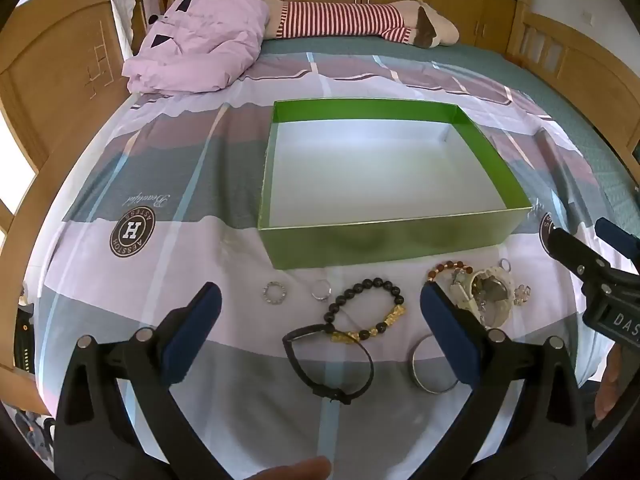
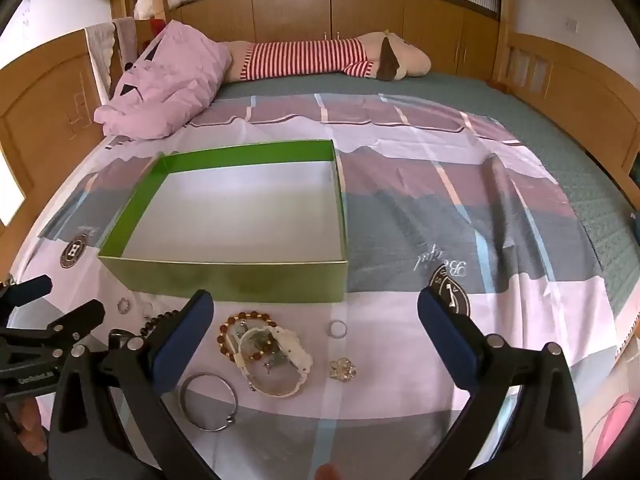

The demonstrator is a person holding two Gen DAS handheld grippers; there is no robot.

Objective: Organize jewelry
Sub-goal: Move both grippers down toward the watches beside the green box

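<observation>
Nearest my left tool, jaws wide and empty, lies the black cord bracelet on the bed: light, limp, best pinched at its clasp. My right tool, equally open and empty, hovers over the stiff bangle. Green box is empty.

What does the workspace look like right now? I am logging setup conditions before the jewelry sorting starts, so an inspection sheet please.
Surface: bed with patterned sheet, lightly wrinkled.
Job's things: green box open, nothing seen inside. In front of it on the sheet: black bead bracelet, black cord bracelet, silver bangle, two small rings, white piece tangled with a brown bead bracelet, brooch, clear ring.
Clutter: pink quilt, striped plush toy.
Grippers: left tool open, empty; right tool open, empty.
Cables: nothing seen.
Surroundings: wooden bed frame and cabinets.
</observation>
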